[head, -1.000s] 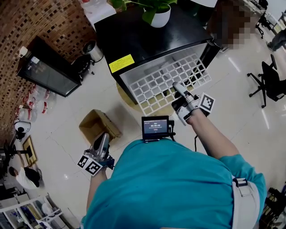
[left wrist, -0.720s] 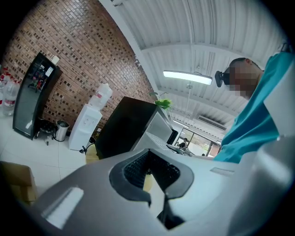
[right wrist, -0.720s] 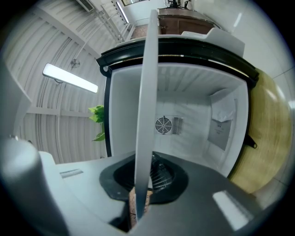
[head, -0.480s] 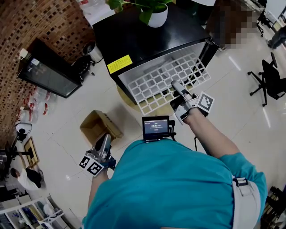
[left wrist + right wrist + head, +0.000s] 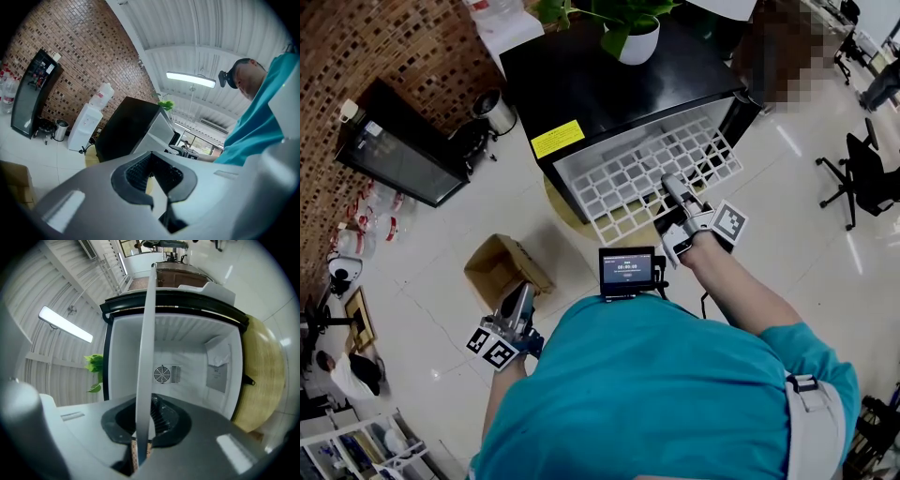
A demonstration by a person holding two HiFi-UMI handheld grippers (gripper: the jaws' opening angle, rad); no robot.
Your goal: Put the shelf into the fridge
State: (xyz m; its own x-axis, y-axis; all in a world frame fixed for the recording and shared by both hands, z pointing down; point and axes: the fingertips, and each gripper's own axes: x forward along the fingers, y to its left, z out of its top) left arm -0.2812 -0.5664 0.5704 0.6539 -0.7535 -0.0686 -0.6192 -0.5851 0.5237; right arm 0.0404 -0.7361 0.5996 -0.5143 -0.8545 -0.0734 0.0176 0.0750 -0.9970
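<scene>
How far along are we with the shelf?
Done: the fridge stands open and the right gripper is clamped on the near edge of the shelf. In hand: the shelf is lined up at the opening, most of it outside. Left: slide it fully in and release. The left gripper hangs shut, empty.

The shelf [image 5: 619, 178] eased deeper — slightly — into the fridge [image 5: 600, 75]; right gripper [image 5: 670, 183] followed.

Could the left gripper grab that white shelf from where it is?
Probably not from there: the left gripper hangs beside the person, well apart from the shelf, which the right gripper holds at the fridge. Nothing seems to block an approach.
</scene>
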